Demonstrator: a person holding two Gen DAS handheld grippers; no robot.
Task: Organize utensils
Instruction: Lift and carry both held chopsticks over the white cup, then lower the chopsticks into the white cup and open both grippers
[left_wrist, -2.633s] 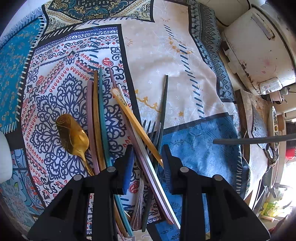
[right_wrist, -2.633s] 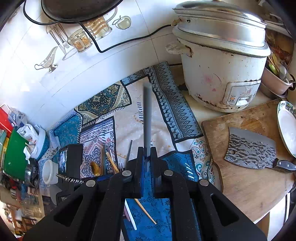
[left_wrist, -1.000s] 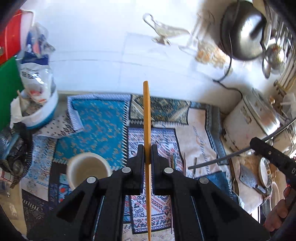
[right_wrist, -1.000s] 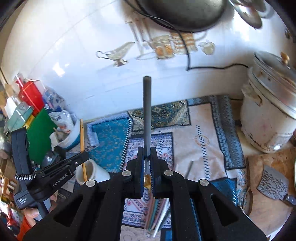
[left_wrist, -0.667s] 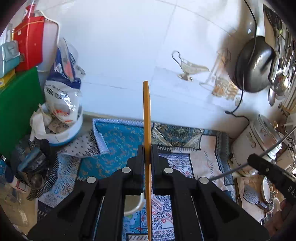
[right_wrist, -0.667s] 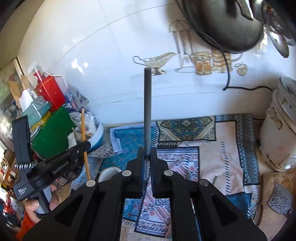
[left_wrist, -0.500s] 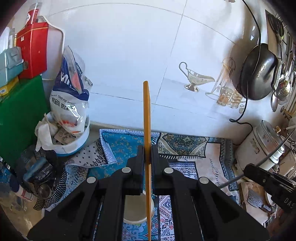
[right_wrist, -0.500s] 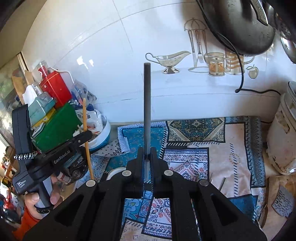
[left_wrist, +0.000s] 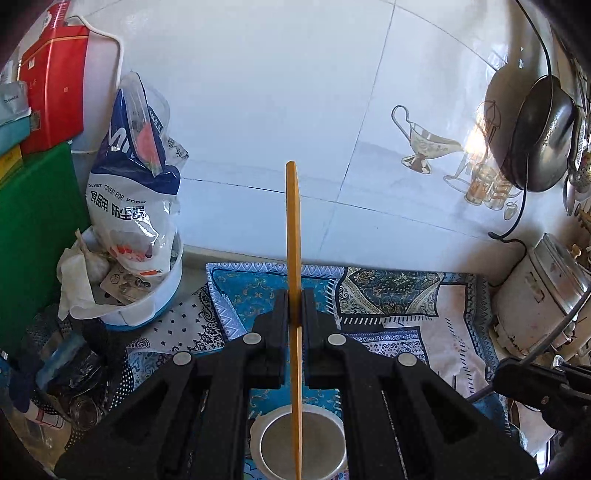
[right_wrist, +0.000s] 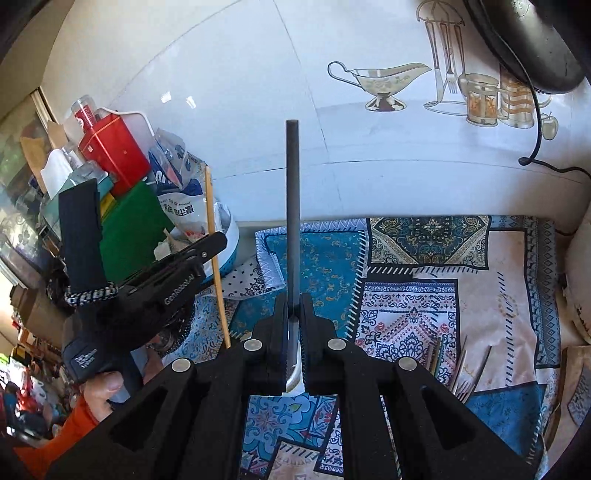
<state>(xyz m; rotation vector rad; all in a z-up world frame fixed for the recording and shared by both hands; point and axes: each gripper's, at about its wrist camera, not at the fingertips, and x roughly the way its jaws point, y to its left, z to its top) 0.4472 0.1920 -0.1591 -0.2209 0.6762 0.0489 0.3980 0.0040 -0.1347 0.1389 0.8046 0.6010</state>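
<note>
My left gripper (left_wrist: 294, 314) is shut on a yellow-orange utensil handle (left_wrist: 293, 236) held upright; its lower end hangs over the open mouth of a white cup (left_wrist: 299, 443) directly below. My right gripper (right_wrist: 294, 314) is shut on a dark grey utensil handle (right_wrist: 293, 206), also upright. In the right wrist view the left gripper (right_wrist: 207, 245) with its yellow handle (right_wrist: 216, 266) shows at the left. Several utensils, forks among them (right_wrist: 467, 373), lie on the patterned cloth (right_wrist: 424, 295) at the right. The right gripper shows at the left wrist view's right edge (left_wrist: 517, 373).
A white tub with a plastic bag (left_wrist: 136, 229), a green board (left_wrist: 33, 236) and a red tin (left_wrist: 51, 81) stand at the left. A rice cooker (left_wrist: 543, 295) stands at the right. A dark pan (left_wrist: 539, 133) hangs on the tiled wall.
Both grippers have risen and tilted up from the cloth, each holding its utensil. The left one has moved over the white cup, which now sits right under the yellow handle.
</note>
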